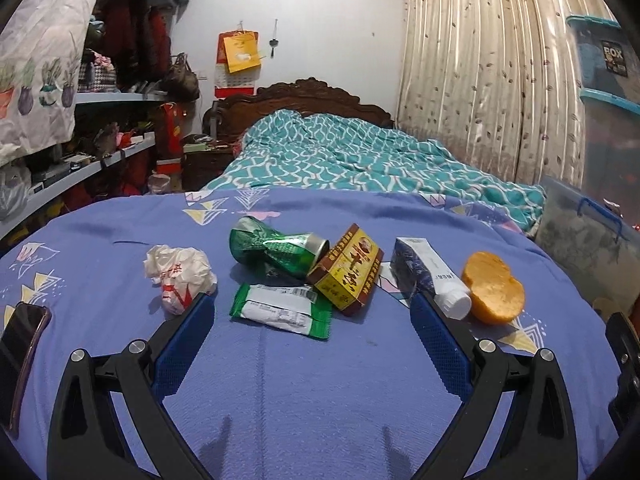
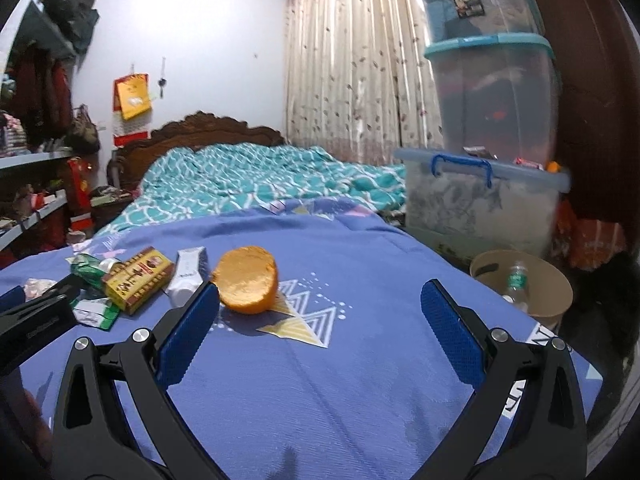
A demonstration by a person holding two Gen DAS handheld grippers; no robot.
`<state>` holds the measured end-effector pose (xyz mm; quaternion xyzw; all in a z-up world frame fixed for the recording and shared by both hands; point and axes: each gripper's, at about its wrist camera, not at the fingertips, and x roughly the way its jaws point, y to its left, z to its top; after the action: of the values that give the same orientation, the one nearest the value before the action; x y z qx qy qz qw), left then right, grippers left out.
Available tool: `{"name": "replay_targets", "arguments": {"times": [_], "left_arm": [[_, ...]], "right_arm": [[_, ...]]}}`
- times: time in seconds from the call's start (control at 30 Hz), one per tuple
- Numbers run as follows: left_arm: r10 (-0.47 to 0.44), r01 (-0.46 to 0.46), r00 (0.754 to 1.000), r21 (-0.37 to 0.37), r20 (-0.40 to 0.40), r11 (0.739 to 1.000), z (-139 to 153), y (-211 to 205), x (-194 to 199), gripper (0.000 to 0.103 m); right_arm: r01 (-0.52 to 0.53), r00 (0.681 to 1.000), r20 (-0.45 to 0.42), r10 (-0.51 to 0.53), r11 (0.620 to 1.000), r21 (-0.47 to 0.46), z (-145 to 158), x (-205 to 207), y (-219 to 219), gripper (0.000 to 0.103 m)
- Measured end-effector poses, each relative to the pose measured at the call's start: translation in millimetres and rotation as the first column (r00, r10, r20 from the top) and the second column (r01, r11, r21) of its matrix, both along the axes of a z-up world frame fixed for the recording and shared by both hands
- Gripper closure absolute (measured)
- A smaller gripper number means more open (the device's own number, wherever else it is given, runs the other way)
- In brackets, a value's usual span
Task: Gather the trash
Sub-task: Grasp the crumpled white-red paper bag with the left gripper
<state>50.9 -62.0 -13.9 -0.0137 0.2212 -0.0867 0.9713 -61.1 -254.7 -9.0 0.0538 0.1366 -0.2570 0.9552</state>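
Blue bedsheet point(image 1: 320, 380) serving as work surface, with the trash clustered near its far middle so we can reach every piece. Tan waste bin point(image 2: 552, 280) stands on the floor off the right edge, ready to receive it. Crushed green can point(image 1: 276, 246), yellow carton point(image 1: 350, 270), orange peel point(image 1: 494, 288), crumpled paper point(image 1: 178, 274). Left gripper point(image 1: 312, 314) and right gripper point(image 2: 320, 304): jaws spread wide, empty, poised above the sheet.
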Motion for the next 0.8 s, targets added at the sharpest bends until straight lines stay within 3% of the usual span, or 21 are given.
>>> {"name": "replay_targets", "arguments": {"times": [0.2, 0.57, 0.63, 0.73, 0.8], "left_arm": [[0.025, -0.025, 0.999, -0.014, 0.020, 1.000, 3, 5, -4, 0.008], [0.032, -0.040, 0.996, -0.104, -0.079, 0.994, -4, 24, 14, 0.009], [0.021, -0.031, 0.996, -0.128, -0.086, 0.991, -5, 30, 16, 0.009], [0.047, -0.059, 0.991, -0.094, -0.122, 0.994, -2, 47, 22, 0.009], [0.071, -0.101, 0.978, -0.149, -0.196, 0.984, 2, 80, 35, 0.009]], "right_arm": [[-0.023, 1.000, 0.012, 0.023, 1.000, -0.005, 1, -1, 3, 0.003], [-0.059, 0.998, -0.001, 0.059, 0.998, -0.009, 1, 4, 5, 0.003], [-0.061, 0.997, -0.051, 0.062, 0.998, 0.004, 0, 13, 7, 0.003], [-0.105, 0.981, -0.154, 0.118, 0.990, 0.090, -8, 38, 7, 0.003], [-0.187, 0.964, -0.148, 0.219, 0.960, 0.207, -14, 47, 6, 0.004]]}}
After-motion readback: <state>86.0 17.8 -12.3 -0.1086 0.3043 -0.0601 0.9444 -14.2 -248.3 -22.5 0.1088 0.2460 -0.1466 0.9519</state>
